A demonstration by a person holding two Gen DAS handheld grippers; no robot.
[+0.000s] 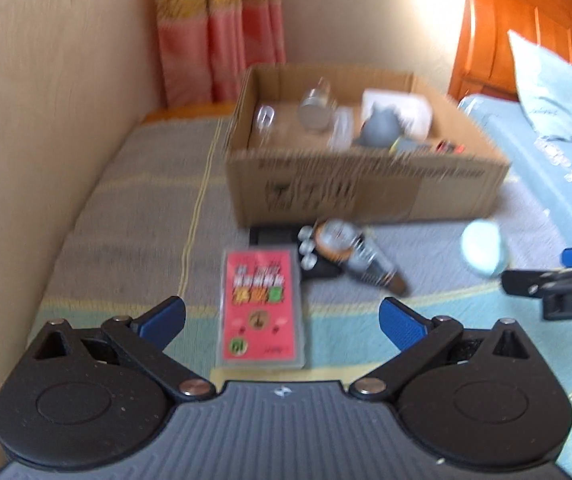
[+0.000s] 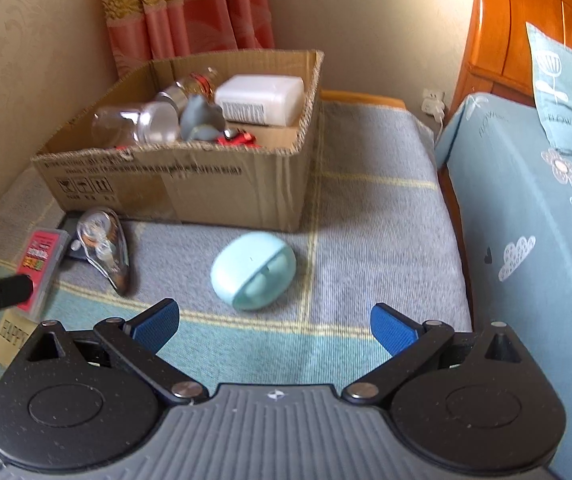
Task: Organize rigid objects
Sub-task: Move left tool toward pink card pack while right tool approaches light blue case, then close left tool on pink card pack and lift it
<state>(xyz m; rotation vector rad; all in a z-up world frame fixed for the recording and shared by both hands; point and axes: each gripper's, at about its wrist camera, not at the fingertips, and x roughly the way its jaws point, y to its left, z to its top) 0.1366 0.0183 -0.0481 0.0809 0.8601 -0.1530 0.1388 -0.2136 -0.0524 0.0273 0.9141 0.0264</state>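
Left gripper (image 1: pixel 282 320): jaws wide, nothing between them, above the red card box (image 1: pixel 262 308) on the bed. Right gripper (image 2: pixel 274 326): jaws likewise spread (empty), near the mint case (image 2: pixel 253 276). Advice: straddle the box's long edges squarely, close, then carry to the cardboard box (image 2: pixel 174 188).

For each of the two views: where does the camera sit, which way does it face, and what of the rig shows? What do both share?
Left wrist: on the left tool, angled down at the red card box; own open fingers show, the right tool's tip at the right edge.
Right wrist: on the right tool, angled down at the mint case; own open fingers show, the left tool's tip at the left edge.
Shared: cardboard box, correction tape, card box, mint case.
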